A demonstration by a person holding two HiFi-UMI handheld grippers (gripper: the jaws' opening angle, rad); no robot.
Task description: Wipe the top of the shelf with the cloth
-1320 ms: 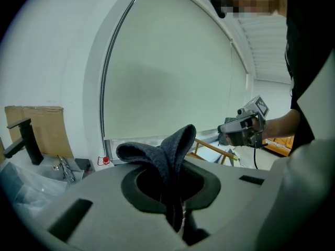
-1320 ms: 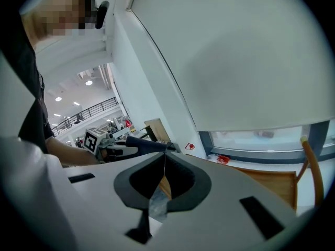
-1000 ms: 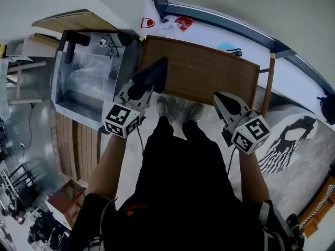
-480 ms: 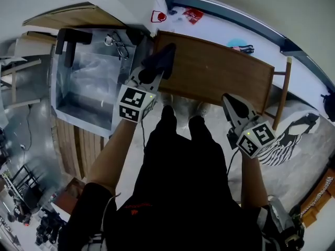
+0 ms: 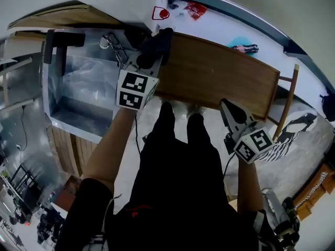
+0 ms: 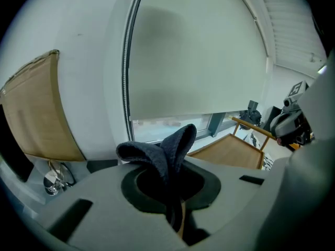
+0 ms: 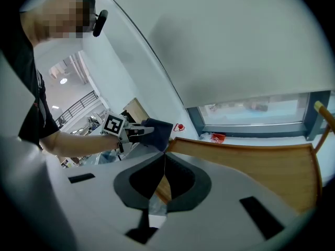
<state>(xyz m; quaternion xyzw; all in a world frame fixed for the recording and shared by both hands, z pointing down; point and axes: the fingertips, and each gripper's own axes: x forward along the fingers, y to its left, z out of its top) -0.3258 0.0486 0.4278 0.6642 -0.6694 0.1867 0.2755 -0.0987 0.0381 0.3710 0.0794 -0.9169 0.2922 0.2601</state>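
The brown wooden shelf top [image 5: 220,80] lies below me, beyond my legs. A dark grey cloth [image 5: 157,43] rests at its far left corner, pinched in my left gripper [image 5: 155,54]. In the left gripper view the cloth [image 6: 165,153] folds up out of the shut jaws of the left gripper [image 6: 175,210], with the shelf top [image 6: 227,150] to the right. My right gripper [image 5: 226,107] hangs shut and holds nothing, off the shelf's near edge at the right. The right gripper view shows the right gripper [image 7: 163,163] closed, the shelf top [image 7: 261,158] ahead and the cloth [image 7: 158,132] at the far end.
A metal bin [image 5: 57,95] lined with clear plastic stands against the shelf's left side. A red packet [image 5: 196,9] and a teal thing [image 5: 241,42] lie on the white sill behind. A wooden post [image 5: 288,93] rises at the shelf's right end, beside a patterned rug [image 5: 293,132].
My left gripper has carried the cloth away from me, from the shelf's near left edge up to its far left corner. The right gripper stays low at the near right.
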